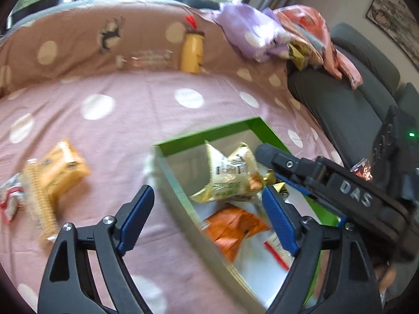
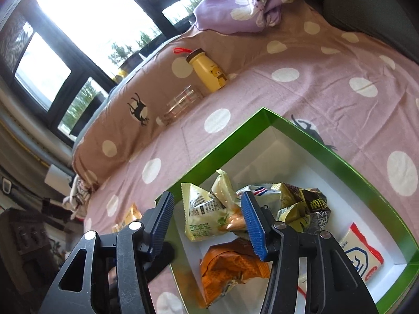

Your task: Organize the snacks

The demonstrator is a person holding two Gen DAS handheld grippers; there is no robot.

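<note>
- Blue-padded left gripper (image 1: 207, 219) fills the foreground, jaws spread wide with nothing between them, straddling the near wall of the green box (image 1: 209, 133).
- Inside that white-lined box sit the snacks: a pale yellow-green packet (image 2: 207, 214) on top, an orange packet (image 2: 230, 269) nearer the camera, a dark crumpled packet (image 2: 303, 206) beside them, and a white packet with red trim (image 2: 364, 256) against the right wall.
- Right gripper (image 2: 209, 222) hangs over the box, jaws parted; the pale packet shows between them, but whether the pads touch it, I can't tell.
- Out on the pink polka-dot bedspread (image 1: 110, 120), left of the box, lies a blurred yellow biscuit packet (image 1: 57, 172) with a white-and-red wrapper (image 1: 10, 196) just beside it.
- Further back, a yellow bottle (image 2: 207, 70) and a clear glass (image 2: 180, 104) lean on the brown dotted bolster (image 2: 125, 110).
- Purple floral cloth (image 2: 241, 7) is bunched at the far corner.
</note>
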